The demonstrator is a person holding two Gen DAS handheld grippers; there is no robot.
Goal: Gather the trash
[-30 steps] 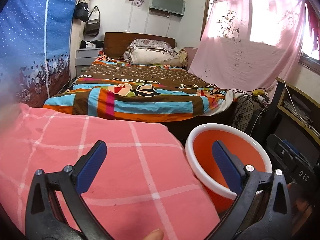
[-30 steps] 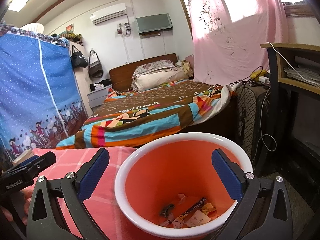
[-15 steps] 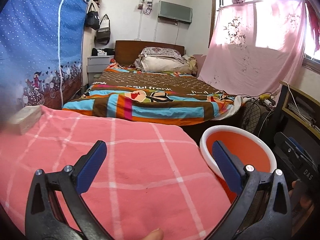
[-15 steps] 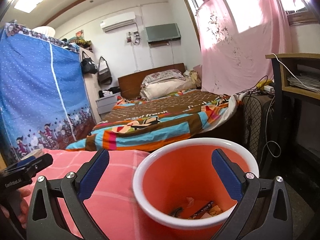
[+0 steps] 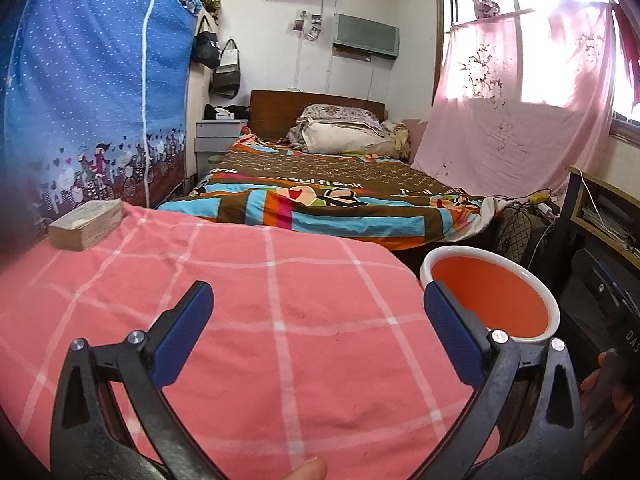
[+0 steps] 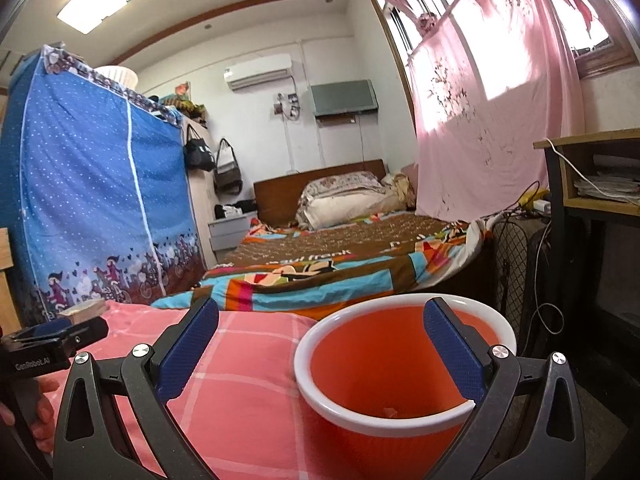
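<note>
An orange bin with a white rim [image 5: 492,300] stands right of a table under a pink checked cloth [image 5: 248,320]. My left gripper [image 5: 318,320] is open and empty above the cloth, left of the bin. My right gripper [image 6: 320,340] is open and empty, just in front of the bin [image 6: 400,360], whose inside is mostly hidden; a small scrap [image 6: 390,413] shows at its bottom. The left gripper's body [image 6: 48,344] shows at the left edge of the right wrist view. No loose trash shows on the cloth.
A thick book [image 5: 86,226] lies on the cloth at far left. A bed with a striped quilt [image 5: 340,200] stands behind. A blue fabric wardrobe [image 5: 88,100] is at left. A desk [image 6: 592,184] and a fan with cables [image 6: 516,264] stand at right.
Both views have tilted up and drawn back. The bin sits lower and further right in the left view, the book has come into view, and the bin's contents have dropped out of sight.
</note>
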